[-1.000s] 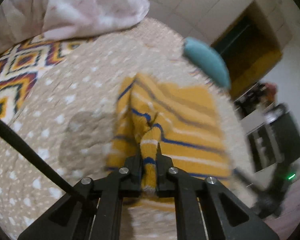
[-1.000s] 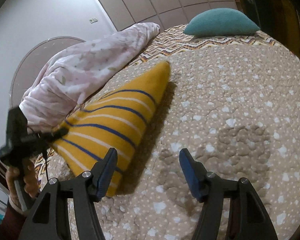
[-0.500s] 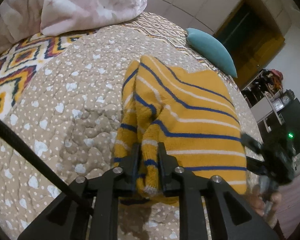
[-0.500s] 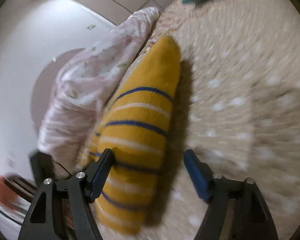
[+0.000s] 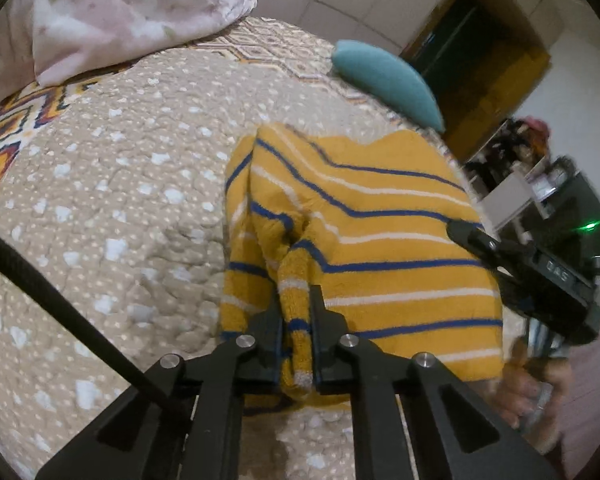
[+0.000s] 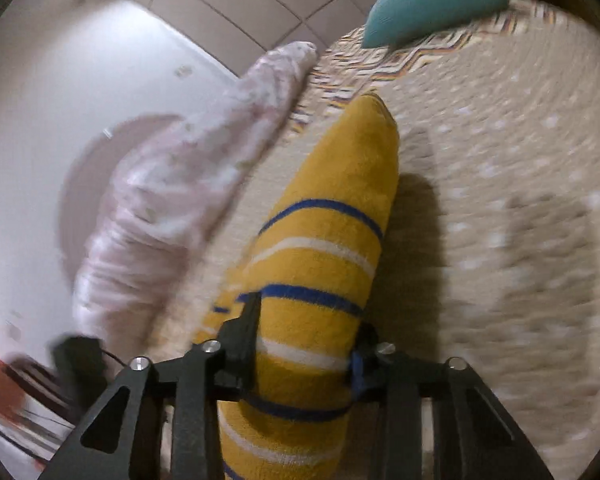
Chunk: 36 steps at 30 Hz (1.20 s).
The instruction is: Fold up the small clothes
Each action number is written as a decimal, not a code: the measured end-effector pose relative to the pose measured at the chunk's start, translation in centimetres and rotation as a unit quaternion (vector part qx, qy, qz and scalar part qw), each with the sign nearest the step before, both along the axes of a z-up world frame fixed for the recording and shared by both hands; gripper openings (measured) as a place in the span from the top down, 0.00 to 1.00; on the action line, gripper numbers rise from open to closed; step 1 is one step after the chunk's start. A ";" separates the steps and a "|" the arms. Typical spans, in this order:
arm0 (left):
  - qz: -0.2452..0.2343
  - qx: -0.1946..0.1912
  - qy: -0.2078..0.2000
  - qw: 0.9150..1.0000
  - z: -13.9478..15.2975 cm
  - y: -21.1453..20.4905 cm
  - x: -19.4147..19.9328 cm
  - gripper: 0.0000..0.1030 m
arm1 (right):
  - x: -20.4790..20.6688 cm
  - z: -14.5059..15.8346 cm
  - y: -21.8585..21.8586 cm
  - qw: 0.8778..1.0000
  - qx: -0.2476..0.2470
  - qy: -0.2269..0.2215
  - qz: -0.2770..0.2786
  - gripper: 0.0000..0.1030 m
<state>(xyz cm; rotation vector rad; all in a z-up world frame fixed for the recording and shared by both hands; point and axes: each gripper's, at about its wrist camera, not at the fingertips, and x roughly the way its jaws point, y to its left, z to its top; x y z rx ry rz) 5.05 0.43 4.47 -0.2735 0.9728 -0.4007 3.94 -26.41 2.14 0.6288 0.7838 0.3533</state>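
Because the yellow striped top looks soft and floppy, hold its edges. The left gripper pinches a fold at the bottom; the right gripper squeezes its lower part.

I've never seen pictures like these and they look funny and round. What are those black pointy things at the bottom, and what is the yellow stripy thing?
The black things are grippers, like big tongs. A person holds one in each hand, and a small camera sits on each one, looking along its two fingers. That lens bends the picture round.

One picture comes from the left gripper. It is pinching a bunched edge of the yellow striped garment. The other comes from the right gripper, whose fingers sit either side of the same cloth, closing around it.

The cloth lies on a beige dotted blanket on a bed. Farther back are a teal pillow and a pink flowered quilt.
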 end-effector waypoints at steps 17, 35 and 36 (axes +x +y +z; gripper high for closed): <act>-0.009 -0.058 -0.007 0.998 -2.4 3.1 -2.2 0.65 | 0.8 3.4 8.7 0.986 -0.134 -0.048 0.088 0.79; 0.015 -0.068 -0.040 0.997 -4.3 4.9 -3.3 0.37 | 7.8 1.2 12.8 0.991 -0.045 0.004 0.122 0.75; 0.015 -0.067 -0.039 0.997 -4.3 4.9 -3.3 0.37 | 7.1 2.2 11.7 0.993 -0.028 -0.008 0.117 0.71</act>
